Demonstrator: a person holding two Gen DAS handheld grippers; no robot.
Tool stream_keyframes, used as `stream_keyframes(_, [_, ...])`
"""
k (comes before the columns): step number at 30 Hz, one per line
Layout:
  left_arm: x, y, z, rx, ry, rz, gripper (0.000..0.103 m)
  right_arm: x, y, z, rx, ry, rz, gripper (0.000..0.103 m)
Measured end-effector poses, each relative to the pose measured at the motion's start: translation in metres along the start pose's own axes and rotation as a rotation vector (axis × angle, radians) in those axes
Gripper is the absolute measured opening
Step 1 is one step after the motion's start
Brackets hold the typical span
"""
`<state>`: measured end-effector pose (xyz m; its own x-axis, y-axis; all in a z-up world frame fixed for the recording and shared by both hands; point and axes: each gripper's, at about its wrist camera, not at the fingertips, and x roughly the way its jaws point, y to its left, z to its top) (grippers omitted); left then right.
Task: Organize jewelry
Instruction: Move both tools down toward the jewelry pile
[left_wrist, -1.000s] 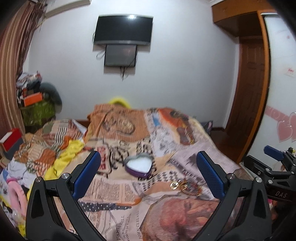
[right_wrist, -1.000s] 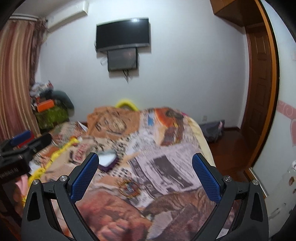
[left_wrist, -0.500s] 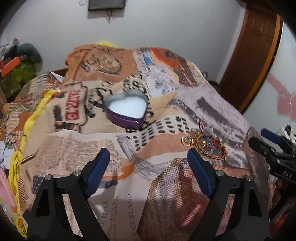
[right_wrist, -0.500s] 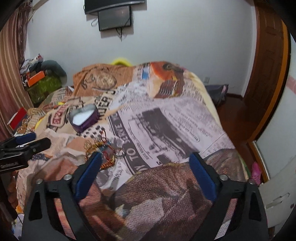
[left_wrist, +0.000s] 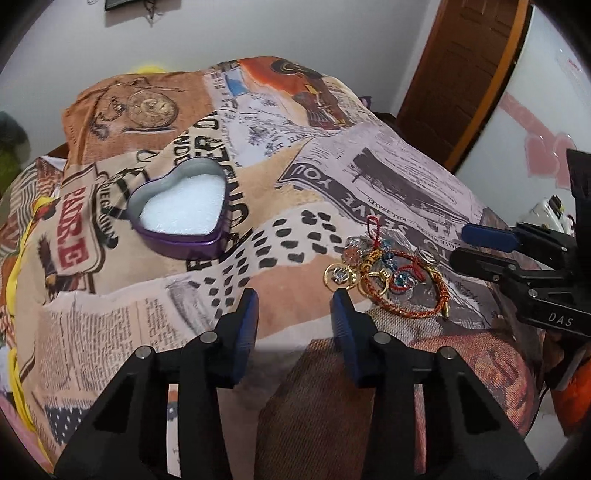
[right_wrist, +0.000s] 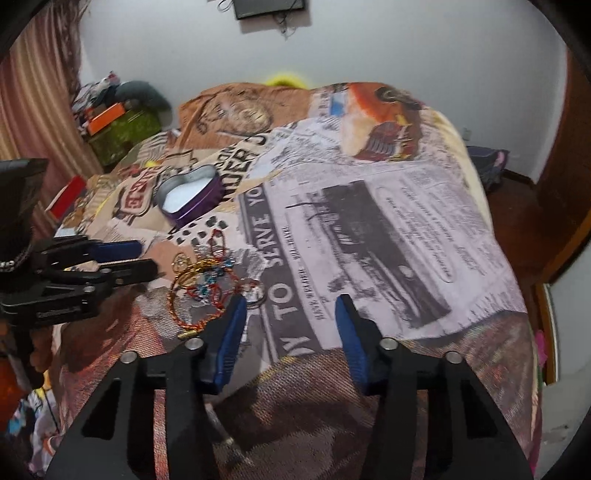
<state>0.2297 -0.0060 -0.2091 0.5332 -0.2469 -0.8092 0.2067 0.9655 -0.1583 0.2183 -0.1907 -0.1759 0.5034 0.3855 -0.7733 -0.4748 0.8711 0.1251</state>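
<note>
Both tongs (left_wrist: 295, 306) (right_wrist: 290, 314) narrowed; right body reads "DAS".

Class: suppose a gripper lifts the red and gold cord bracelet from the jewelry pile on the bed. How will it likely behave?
The bracelet looks like thin twisted cord, so it would probably sag and dangle. It lies tangled with rings and beads, so neighbours may come along. The soft blanket beneath may give way under the fingers.

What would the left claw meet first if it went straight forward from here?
Probably only the printed bedspread. The left claw points between the heart-shaped tin, off to its left, and the jewelry pile, to its right. Depth is uncertain.
</note>
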Motion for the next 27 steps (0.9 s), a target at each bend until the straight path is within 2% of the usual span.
stream_keyframes(9, [0.01,-0.014,0.007,0.084,0.019,-0.02,0.041,0.017,0.005,0.005,-0.015,0.045,0.066,0.034])
stream_keyframes(13, [0.013,-0.025,0.007,0.142,0.016,-0.008,0.035,0.019,0.003,0.006,-0.01,0.05,0.077,0.031])
stream_keyframes(24, [0.02,-0.026,0.009,0.153,0.005,-0.015,0.02,0.027,0.008,0.009,-0.032,0.051,0.068,0.029])
stream_keyframes(26, [0.02,-0.028,0.008,0.16,-0.002,-0.008,0.02,0.028,0.009,0.009,-0.035,0.048,0.062,0.02])
stream_keyframes(27, [0.02,-0.027,0.008,0.158,-0.004,-0.009,0.02,0.028,0.009,0.01,-0.035,0.048,0.062,0.02])
